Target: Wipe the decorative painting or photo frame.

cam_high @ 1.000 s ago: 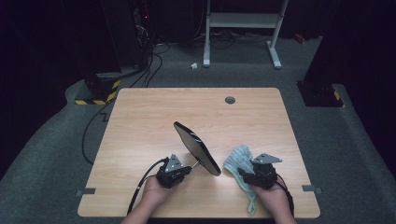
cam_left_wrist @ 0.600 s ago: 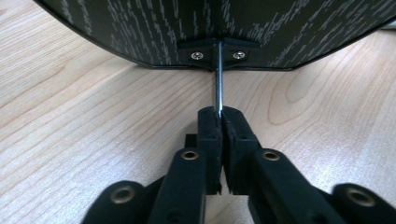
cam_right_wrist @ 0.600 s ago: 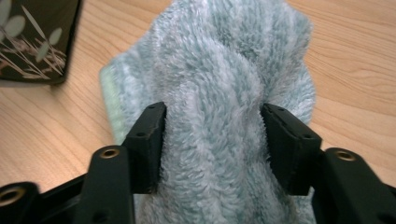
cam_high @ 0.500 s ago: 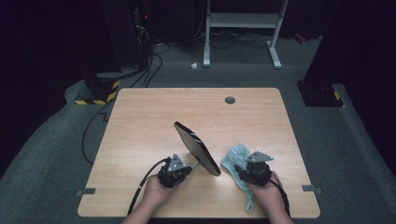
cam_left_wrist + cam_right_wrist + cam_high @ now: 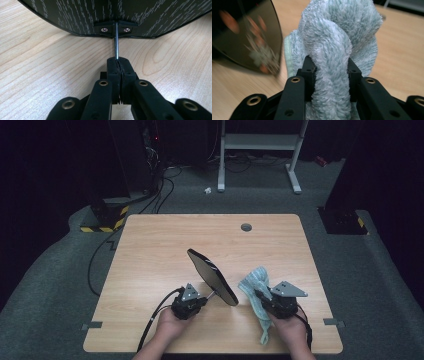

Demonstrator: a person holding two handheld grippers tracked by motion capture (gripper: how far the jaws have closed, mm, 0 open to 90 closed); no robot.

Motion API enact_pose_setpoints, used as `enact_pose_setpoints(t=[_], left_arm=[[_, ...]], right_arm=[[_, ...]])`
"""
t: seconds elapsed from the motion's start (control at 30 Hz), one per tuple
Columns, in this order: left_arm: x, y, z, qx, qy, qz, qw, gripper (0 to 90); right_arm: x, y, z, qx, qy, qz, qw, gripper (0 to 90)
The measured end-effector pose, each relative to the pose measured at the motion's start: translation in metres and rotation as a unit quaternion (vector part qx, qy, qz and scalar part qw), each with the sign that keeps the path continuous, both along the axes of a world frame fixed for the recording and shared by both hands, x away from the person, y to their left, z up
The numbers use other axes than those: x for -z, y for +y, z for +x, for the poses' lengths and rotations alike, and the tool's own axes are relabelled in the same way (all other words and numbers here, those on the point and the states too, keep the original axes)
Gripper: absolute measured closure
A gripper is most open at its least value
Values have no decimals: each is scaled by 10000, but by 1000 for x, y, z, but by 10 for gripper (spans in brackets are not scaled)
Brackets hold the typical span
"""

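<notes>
Two tongs are busy under my hands. My left tongs [image 5: 119,65] are pinched tight on the thin metal stem [image 5: 116,42] of the mirror [image 5: 212,276], jaws fully together around it, propping the dark oval tilted above the surface [image 5: 150,265]. My right tongs [image 5: 331,71] have just been closing, and now they squeeze a thick fold of the fluffy pale-green cloth [image 5: 337,45], the rest bunching up ahead of the jaws and trailing down toward me in the high view. The cloth sits just beside the mirror's right edge, not yet on the glass as far as I can tell.

I judge the step in hand to be bringing cloth to mirror for a wipe. To do it well, I'd keep the left grip steady so the stem doesn't twist, lead with the soft bunched end, and press lightly so no hard jaw meets the glass.
</notes>
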State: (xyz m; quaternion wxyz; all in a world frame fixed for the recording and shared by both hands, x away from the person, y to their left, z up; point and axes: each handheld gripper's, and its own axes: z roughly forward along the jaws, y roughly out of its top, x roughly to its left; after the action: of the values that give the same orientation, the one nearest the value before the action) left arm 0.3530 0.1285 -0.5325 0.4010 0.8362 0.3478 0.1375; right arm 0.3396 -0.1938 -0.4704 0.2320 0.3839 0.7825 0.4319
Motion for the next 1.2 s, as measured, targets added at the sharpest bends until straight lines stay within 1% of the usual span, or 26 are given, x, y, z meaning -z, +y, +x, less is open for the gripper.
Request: enact_pose_setpoints(t=[0.03, 0.07, 0.13, 0.17, 0.23, 0.3, 0.37, 0.43, 0.57, 0.63, 0.7, 0.77, 0.8, 0.9, 0.97, 1.0, 1.07, 1.13, 1.17, 1.2], left_arm=[[0, 0, 0, 2, -3, 3, 10000, 884], [0, 0, 0, 1, -10, 12, 10000, 884], [0, 0, 0, 7, -14, 22, 10000, 884], [0, 0, 0, 15, 12, -6, 10000, 884], [0, 0, 0, 9, 15, -16, 10000, 883], [0, 0, 0, -1, 16, -31, 10000, 883], [0, 0, 0, 3, 14, -23, 10000, 883], [0, 0, 0, -1, 15, -28, 10000, 883], [0, -1, 0, -11, 14, -44, 10000, 883], [0, -1, 0, 2, 15, -30, 10000, 883], [0, -1, -1, -2, 6, -23, 10000, 883], [0, -1, -1, 3, -35, 10, 10000, 883], [0, -1, -1, -12, -59, 34, 10000, 883], [0, -2, -1, -9, -69, 50, 10000, 883], [0, -1, -1, -4, -31, 9, 10000, 883], [0, -1, -1, -13, -36, 19, 10000, 884], [0, -1, -1, -19, -52, 31, 10000, 884], [0, -2, -2, -4, -71, 56, 10000, 884], [0, -2, -2, -13, -84, 64, 9999, 884], [0, -3, -3, -7, -56, 53, 10000, 884]], right_arm=[[-5, 0, -2, -35, -74, 67, 9999, 682], [-15, 2, -7, -83, -210, 198, 9995, 681], [-27, 6, -12, -149, -366, 315, 9987, 680], [-32, 7, -15, -166, -446, 361, 9982, 680], [-46, 11, -21, -233, -635, 494, 9965, 680], [-61, 17, -27, -295, -821, 642, 9941, 677], [-72, 21, -30, -354, -949, 766, 9919, 676], [-84, 27, -32, -436, -1093, 925, 9887, 676], [-105, 45, -33, -634, -1359, 1045, 9831, 674], [-115, 56, -34, -763, -1452, 1115, 9801, 674], [-123, 68, -34, -908, -1540, 1129, 9774, 673], [-129, 81, -34, -1046, -1591, 1083, 9757, 672], [-131, 88, -33, -1100, -1596, 1049, 9754, 671], [-133, 108, -26, -1179, -1591, 937, 9757, 668], [-132, 116, -22, -1197, -1586, 881, 9761, 663], [-132, 118, -21, -1216, -1611, 897, 9753, 662], [-131, 119, -22, -1205, -1655, 846, 9752, 660], [-128, 115, -26, -1149, -1770, 750, 9746, 661], [-127, 113, -28, -1150, -1796, 748, 9741, 661], [-125, 110, -30, -1127, -1800, 760, 9742, 661]])
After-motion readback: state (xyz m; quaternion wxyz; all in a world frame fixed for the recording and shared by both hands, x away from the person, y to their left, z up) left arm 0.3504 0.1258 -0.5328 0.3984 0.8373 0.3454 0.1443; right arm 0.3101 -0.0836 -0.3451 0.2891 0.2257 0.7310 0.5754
